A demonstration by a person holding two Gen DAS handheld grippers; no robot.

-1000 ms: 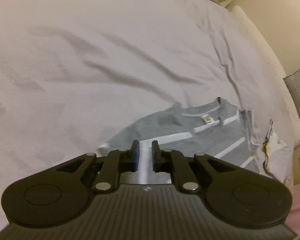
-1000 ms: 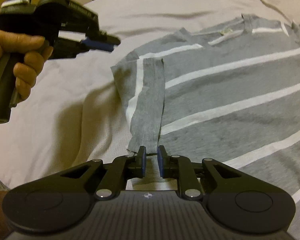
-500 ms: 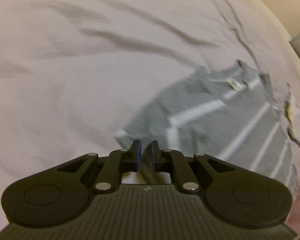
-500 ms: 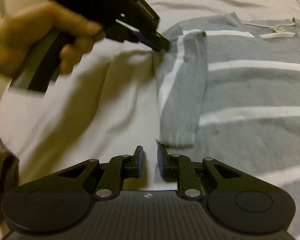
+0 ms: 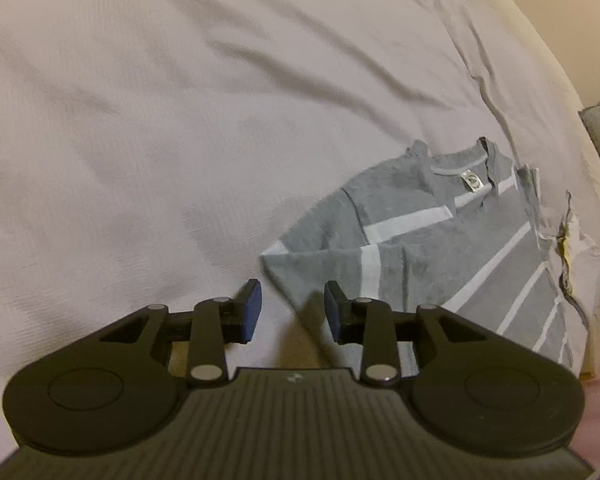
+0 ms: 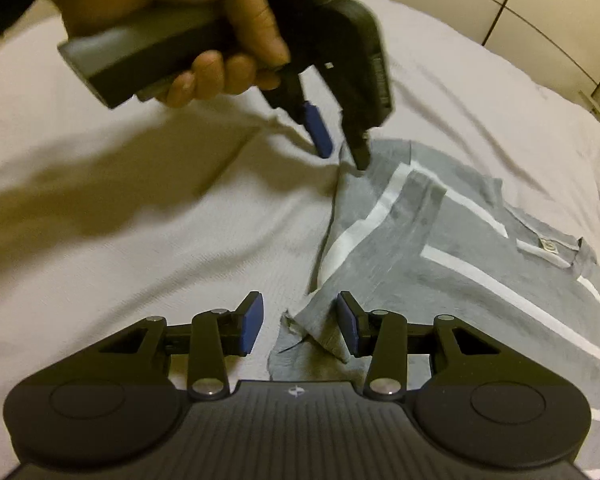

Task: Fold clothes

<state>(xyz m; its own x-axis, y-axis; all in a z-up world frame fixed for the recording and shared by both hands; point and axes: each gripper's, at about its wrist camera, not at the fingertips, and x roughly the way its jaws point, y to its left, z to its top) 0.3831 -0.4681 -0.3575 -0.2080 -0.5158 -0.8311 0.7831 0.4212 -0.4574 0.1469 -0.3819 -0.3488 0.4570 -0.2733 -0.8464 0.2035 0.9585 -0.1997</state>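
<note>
On bed [image 5: 140, 120]: both tongs spread at shirt [image 6: 440, 264] edge.

Both grippers have opened: a second ago the left gripper [image 5: 293, 306] and the right gripper [image 6: 300, 324] each had their jaws nearly closed, and now a wide gap stands between the blue pads of each; the left gripper, earlier held up off the bed to the side of the grey striped shirt [image 6: 440, 256], has come down to the folded-in sleeve's [image 6: 388, 240] shoulder edge; the right gripper now straddles the sleeve's cuff end, which lies rumpled rather than flat.
</note>
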